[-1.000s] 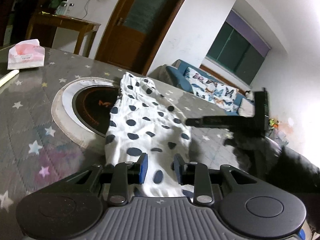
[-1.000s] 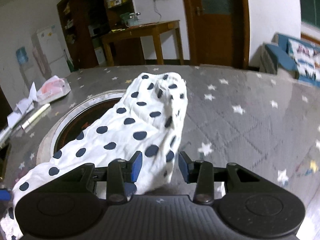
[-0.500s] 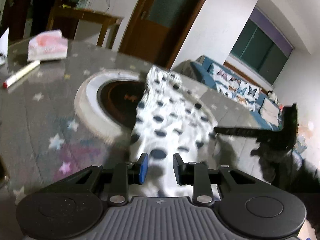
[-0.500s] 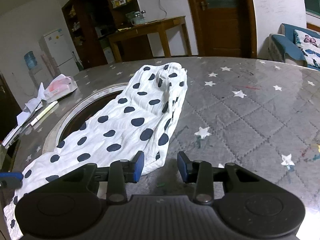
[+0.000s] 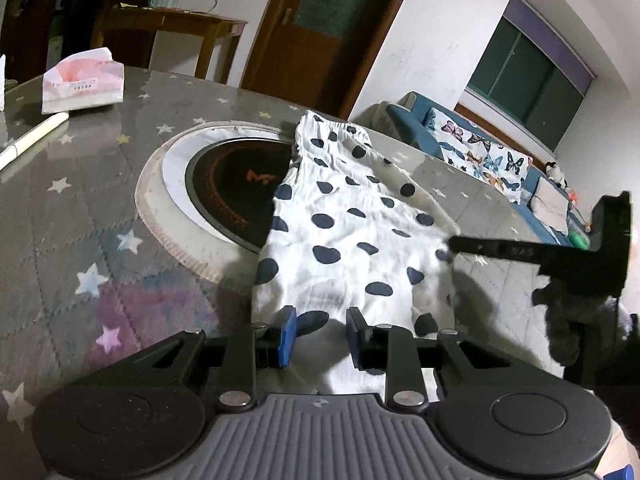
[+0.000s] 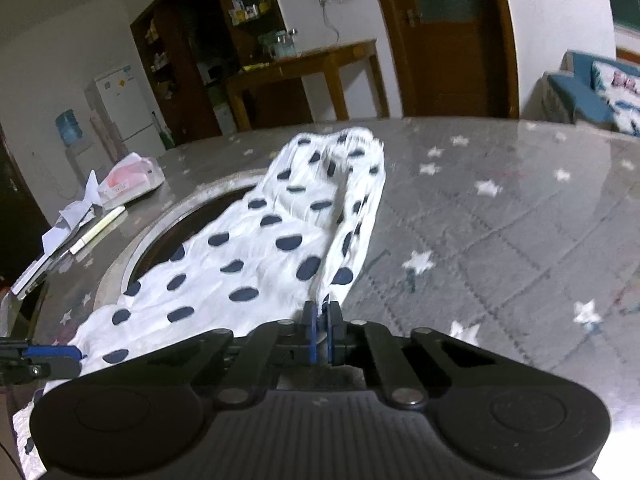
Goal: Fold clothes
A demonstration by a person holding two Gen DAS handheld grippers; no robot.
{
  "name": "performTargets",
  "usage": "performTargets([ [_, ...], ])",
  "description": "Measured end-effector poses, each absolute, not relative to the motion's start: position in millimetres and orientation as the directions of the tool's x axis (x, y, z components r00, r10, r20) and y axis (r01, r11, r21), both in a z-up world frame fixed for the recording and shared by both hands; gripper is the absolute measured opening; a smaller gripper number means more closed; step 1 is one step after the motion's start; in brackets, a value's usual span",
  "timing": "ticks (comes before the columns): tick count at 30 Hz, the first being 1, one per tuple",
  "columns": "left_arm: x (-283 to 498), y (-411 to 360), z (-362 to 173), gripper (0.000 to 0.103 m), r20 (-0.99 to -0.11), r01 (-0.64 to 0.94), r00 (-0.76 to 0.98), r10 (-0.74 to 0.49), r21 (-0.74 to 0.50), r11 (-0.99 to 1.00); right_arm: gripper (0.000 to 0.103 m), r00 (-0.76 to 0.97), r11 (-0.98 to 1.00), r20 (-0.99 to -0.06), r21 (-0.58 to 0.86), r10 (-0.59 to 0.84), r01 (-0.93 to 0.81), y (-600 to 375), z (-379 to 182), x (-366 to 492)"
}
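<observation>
The polka-dot garment point(image 5: 352, 232) lies stretched along the counter point(image 5: 80, 216), partly over the round cooktop point(image 5: 224, 184), with the right gripper point(image 6: 321, 330) clenched on its near right edge while the left gripper point(image 5: 320, 332) stands released, cloth lying between its fingers. I'd say the left should close on that hem before any lift. Then both ends rise level, so the fold lands square.

Left gripper point(image 5: 320, 334): black linkage arms, silver screws, blue pad on one finger, black on the other, ribbed grey housing, two round black caps. Right gripper point(image 6: 320, 330): black linkages, silver screws, blue pads, ribbed dark housing, round caps.
</observation>
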State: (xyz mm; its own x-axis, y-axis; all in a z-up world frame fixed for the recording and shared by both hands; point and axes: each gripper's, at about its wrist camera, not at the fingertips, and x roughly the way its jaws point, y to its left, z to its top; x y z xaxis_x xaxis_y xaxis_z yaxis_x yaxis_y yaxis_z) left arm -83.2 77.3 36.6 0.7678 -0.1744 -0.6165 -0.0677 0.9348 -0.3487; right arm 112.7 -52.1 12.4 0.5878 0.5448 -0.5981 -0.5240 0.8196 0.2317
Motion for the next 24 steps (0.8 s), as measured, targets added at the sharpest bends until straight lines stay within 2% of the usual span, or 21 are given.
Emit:
performTargets([
  [4,-84.3,78.7,35.1,0.03,-0.621,-0.064,0.766,-0.168,-0.334,0.94,0.004,0.585,0.834,-0.636,0.183,0.504,-0.52,-51.8,11.9,111.3],
  [7,-85.4,77.5,42.2,0.035,-0.613,-0.051,0.773,-0.163,-0.315,0.948,0.011,0.576,0.836,-0.653,0.171,0.492,-0.521,-51.0,12.7,112.9],
  [9,-87.2,75.3,49.9,0.055,-0.598,-0.037,0.785,-0.163,-0.307,0.951,0.013,0.603,0.841,-0.636,0.143,0.482,-0.522,-49.7,22.1,112.1],
  [11,-87.8,71.7,57.6,0.057,-0.576,-0.014,0.8,-0.17,-0.3,0.954,0.014,0.617,0.837,-0.621,0.124,0.485,-0.533,-44.2,31.0,116.3],
  [13,-87.1,66.0,63.6,0.067,-0.551,0.016,0.813,-0.188,-0.303,0.953,0.015,0.62,0.829,-0.61,0.115,0.493,-0.547,-35.6,37.0,124.6],
  [15,-84.4,59.5,67.4,0.087,-0.532,0.036,0.823,-0.197,-0.297,0.954,0.017,0.611,0.818,-0.607,0.12,0.508,-0.562,-23.1,39.0,138.1],
  [18,-77.9,53.9,63.7,0.097,-0.533,0.049,0.819,-0.21,-0.3,0.953,0.019,0.594,0.803,-0.609,0.128,0.526,-0.582,-3.7,39.7,160.2],
  [21,-71.9,52.8,56.1,0.103,-0.545,0.053,0.807,-0.228,-0.318,0.947,0.021,0.575,0.796,-0.625,0.129,0.528,-0.591,15.9,34.0,185.9],
  [24,-69.8,52.9,48.5,0.103,-0.557,0.065,0.792,-0.251,-0.331,0.941,0.023,0.559,0.786,-0.639,0.12,0.529,-0.606,33.3,28.8,207.1],
])
